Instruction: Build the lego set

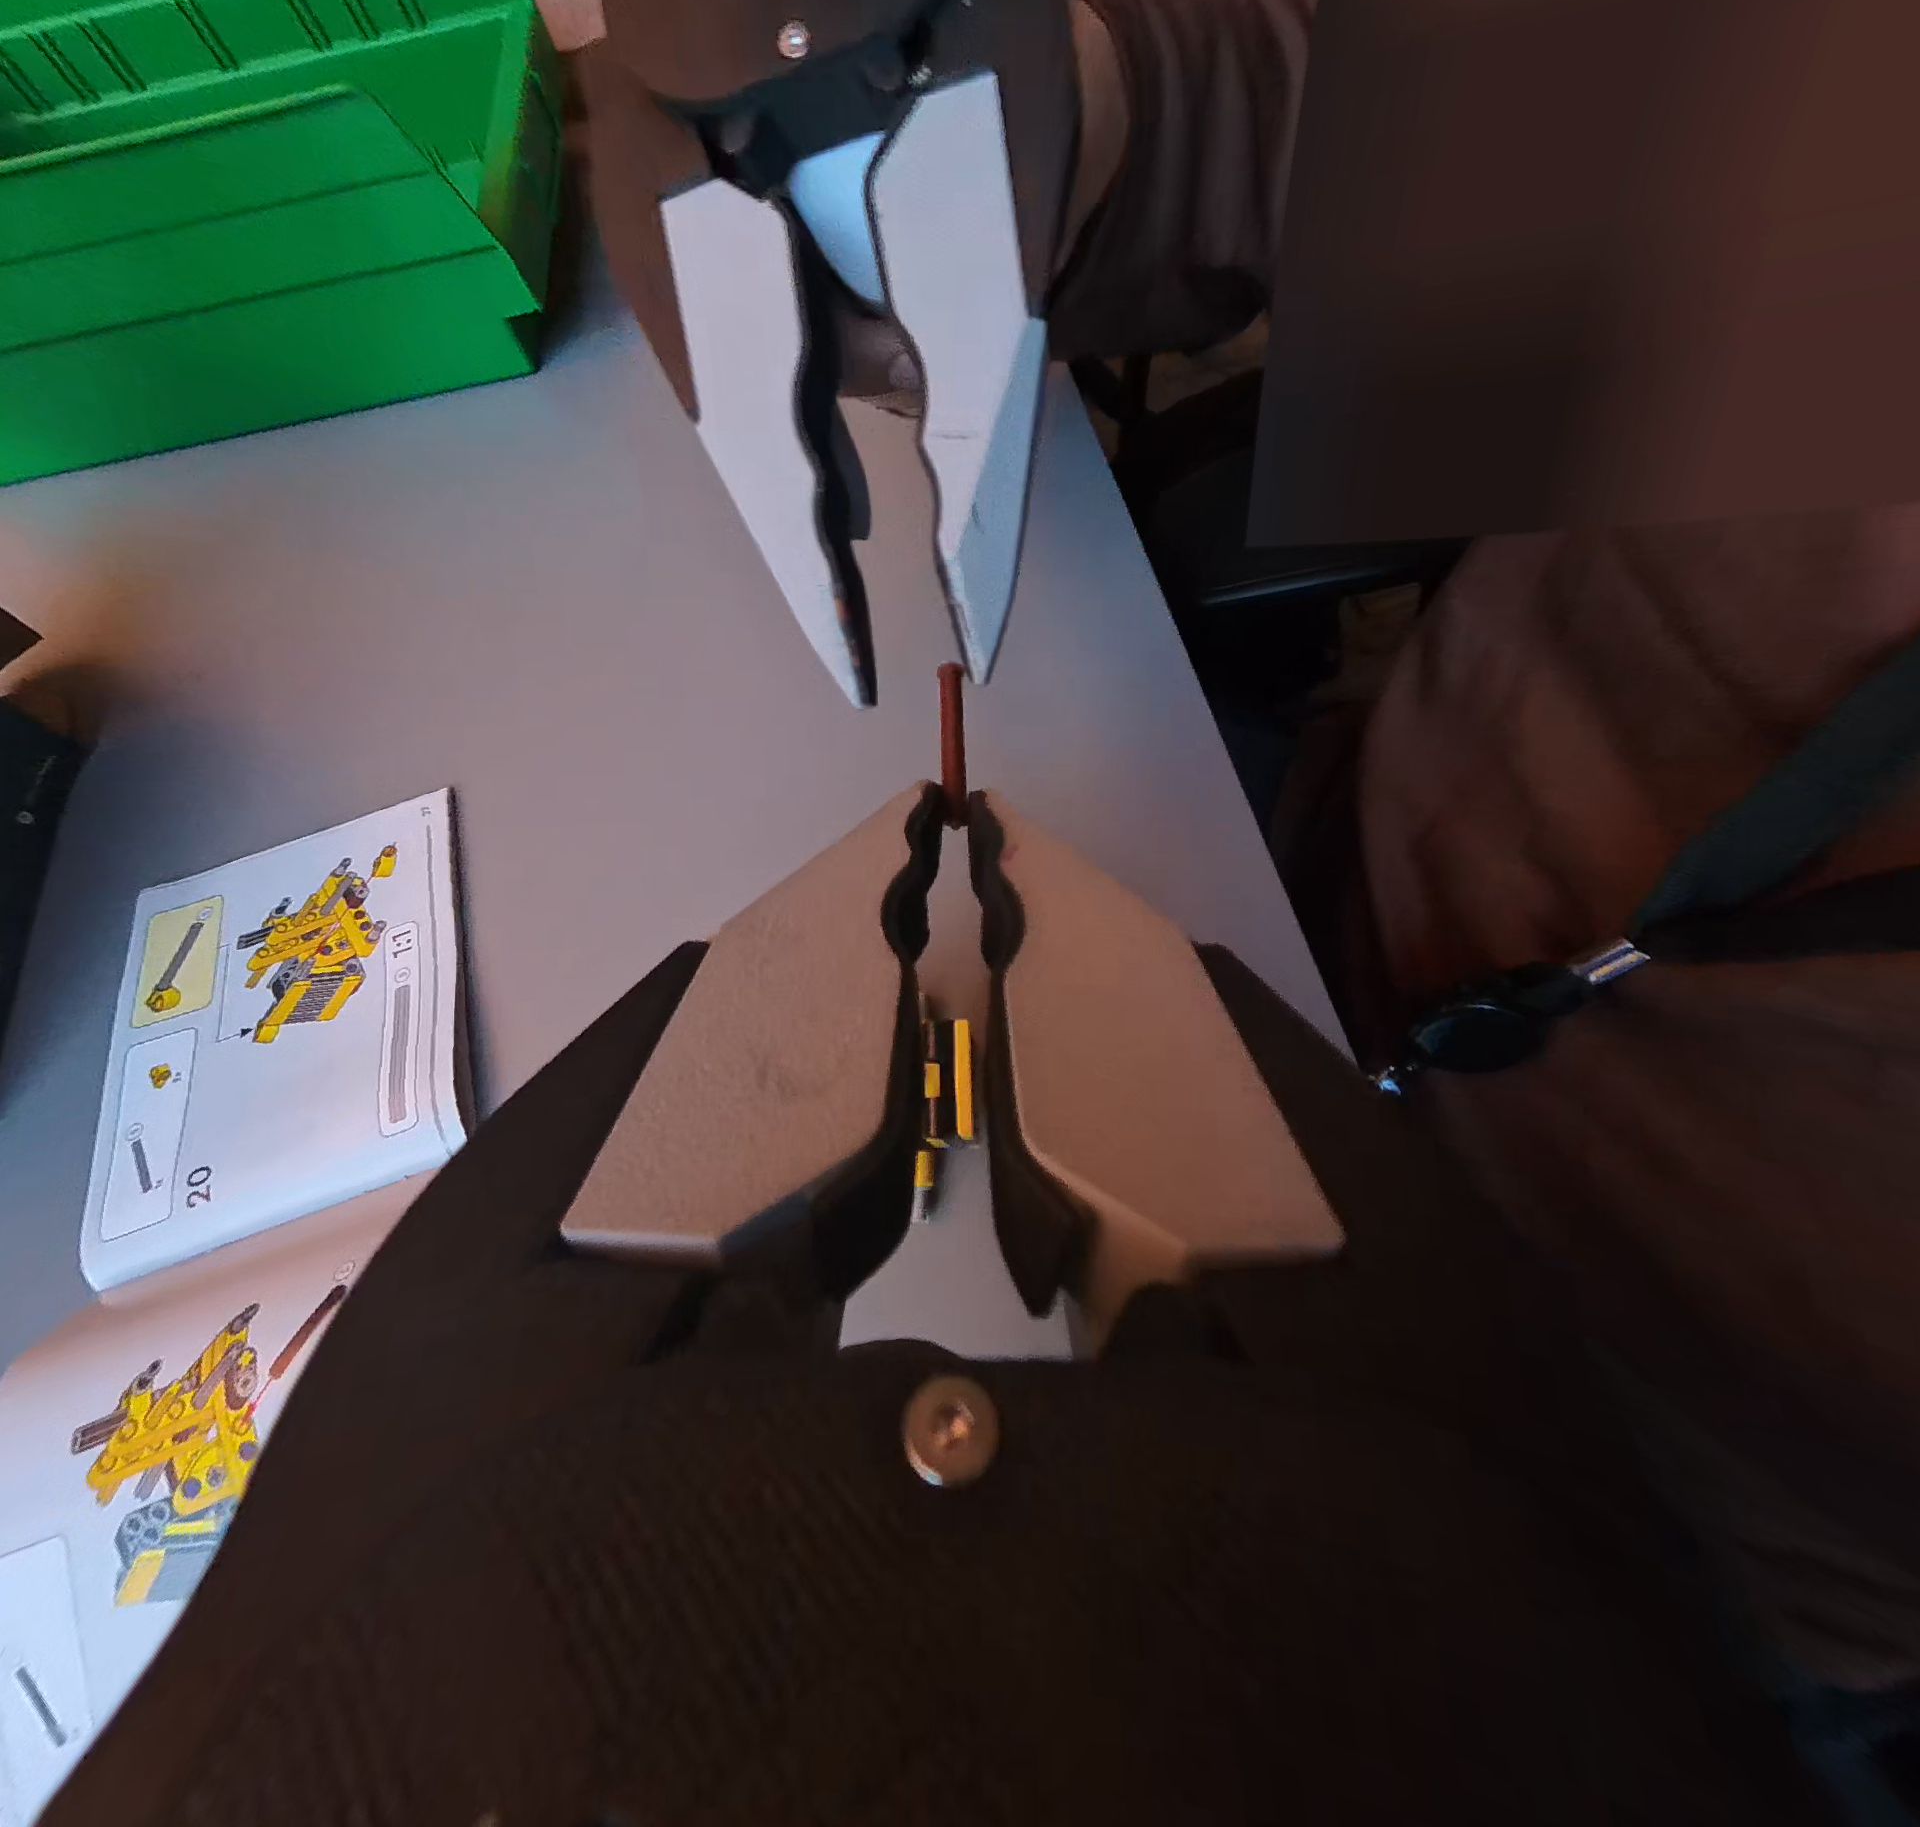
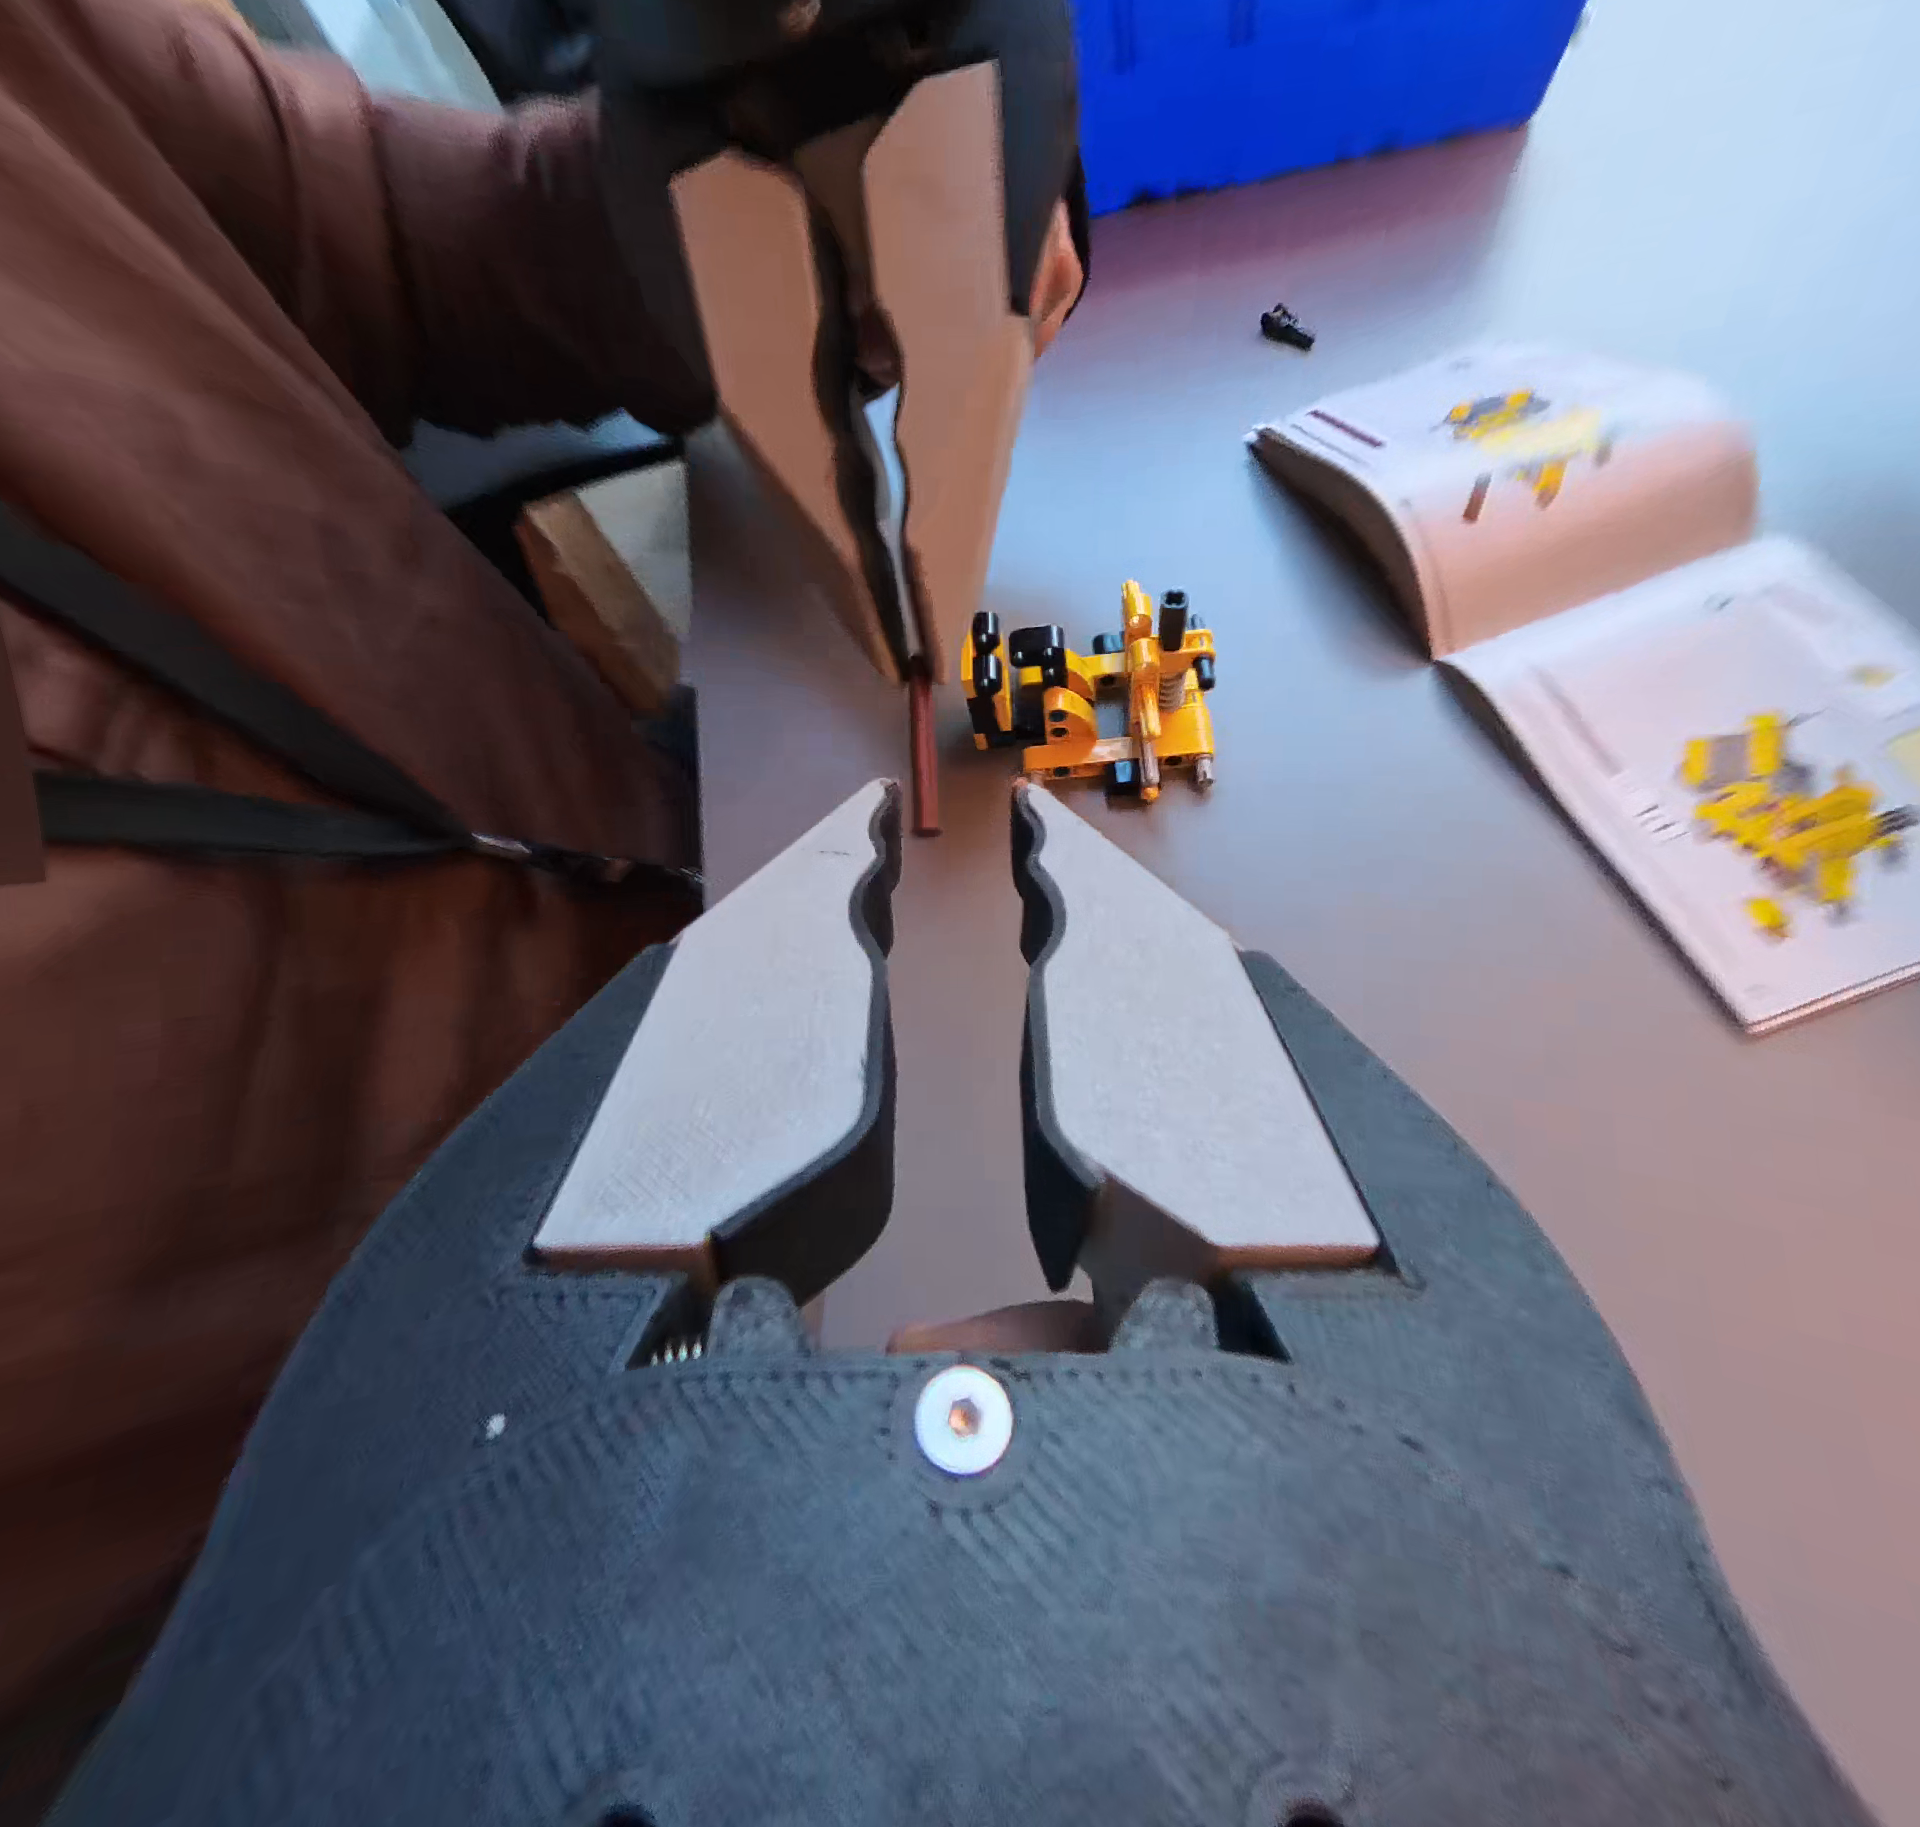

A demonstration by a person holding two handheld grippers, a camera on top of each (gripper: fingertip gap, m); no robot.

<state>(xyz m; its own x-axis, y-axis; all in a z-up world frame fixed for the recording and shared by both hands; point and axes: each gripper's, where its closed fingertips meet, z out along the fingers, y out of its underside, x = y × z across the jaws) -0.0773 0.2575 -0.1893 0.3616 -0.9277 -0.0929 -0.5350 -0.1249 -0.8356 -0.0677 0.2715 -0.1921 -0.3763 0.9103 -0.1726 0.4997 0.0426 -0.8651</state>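
1. Left wrist view: the left gripper (image 1: 951, 803) is clamped at its very tips on a thin reddish-brown axle (image 1: 950, 733), which sticks straight out past them. The right gripper (image 1: 920, 688) faces it tip to tip, jaws parted, 1 tip just beside the axle's free end. Through the gap between the left fingers a sliver of the yellow lego model (image 1: 948, 1086) shows on the grey table (image 1: 520, 634). The open instruction booklet (image 1: 281, 1039) lies to the left, a green bin (image 1: 260, 188) beyond it.

2. Right wrist view: the right gripper (image 2: 954, 790) has its jaws apart, holding nothing. The axle (image 2: 923, 759) hangs between the 2 grippers, pinched by the left gripper (image 2: 918, 671). The lego model (image 2: 1091, 697) sits on the table (image 2: 1455, 1258) just beyond, the booklet (image 2: 1610, 655) farther right, with a small black piece (image 2: 1286, 326) and a blue bin (image 2: 1299, 42) behind.
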